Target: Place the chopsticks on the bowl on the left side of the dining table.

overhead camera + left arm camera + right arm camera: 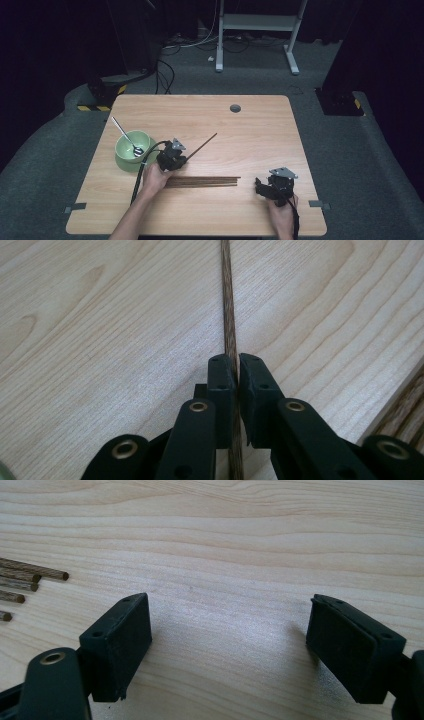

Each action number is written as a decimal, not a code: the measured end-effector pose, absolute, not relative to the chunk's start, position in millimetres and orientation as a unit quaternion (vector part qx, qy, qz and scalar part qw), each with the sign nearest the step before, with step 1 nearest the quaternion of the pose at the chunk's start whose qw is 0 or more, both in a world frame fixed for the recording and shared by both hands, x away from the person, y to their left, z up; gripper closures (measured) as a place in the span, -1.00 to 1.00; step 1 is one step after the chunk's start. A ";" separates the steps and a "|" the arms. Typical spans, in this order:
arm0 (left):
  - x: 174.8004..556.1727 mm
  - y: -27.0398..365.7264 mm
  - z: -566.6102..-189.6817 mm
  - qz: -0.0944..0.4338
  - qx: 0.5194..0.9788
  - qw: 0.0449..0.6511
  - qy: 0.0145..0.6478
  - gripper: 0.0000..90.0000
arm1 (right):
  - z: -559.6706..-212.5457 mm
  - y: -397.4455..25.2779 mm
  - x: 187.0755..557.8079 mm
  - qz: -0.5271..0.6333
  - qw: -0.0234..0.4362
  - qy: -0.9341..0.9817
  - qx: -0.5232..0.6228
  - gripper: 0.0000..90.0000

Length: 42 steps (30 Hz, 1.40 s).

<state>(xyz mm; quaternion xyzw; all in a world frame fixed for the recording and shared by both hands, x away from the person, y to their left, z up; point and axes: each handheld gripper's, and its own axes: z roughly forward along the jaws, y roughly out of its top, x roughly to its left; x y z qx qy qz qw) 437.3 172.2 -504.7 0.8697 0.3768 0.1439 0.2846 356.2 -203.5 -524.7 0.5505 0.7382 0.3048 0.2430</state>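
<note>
Nearest, right gripper low over the table, jaws spread wide, nothing between. Next, bundle of chopsticks lying flat beside it. Farther, left gripper clamped on a single chopstick, slanting away, beside a green bowl with spoon.

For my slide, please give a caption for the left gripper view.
The left gripper shut on one brown chopstick above the wooden table.

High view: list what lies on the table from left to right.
Spoon in green bowl → left gripper holding one chopstick → bundle of chopsticks → right gripper.
</note>
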 end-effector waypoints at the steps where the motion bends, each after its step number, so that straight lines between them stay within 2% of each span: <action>1: 437.6 172.8 -504.8 0.145 0.870 0.285 0.374 0.85 | -524.7 -203.5 356.1 0.305 0.243 0.739 0.550 -0.60; 42: 435.6 176.1 -500.8 0.137 0.874 0.296 0.360 0.88 | -524.7 -203.5 356.1 0.305 0.243 0.739 0.550 -0.60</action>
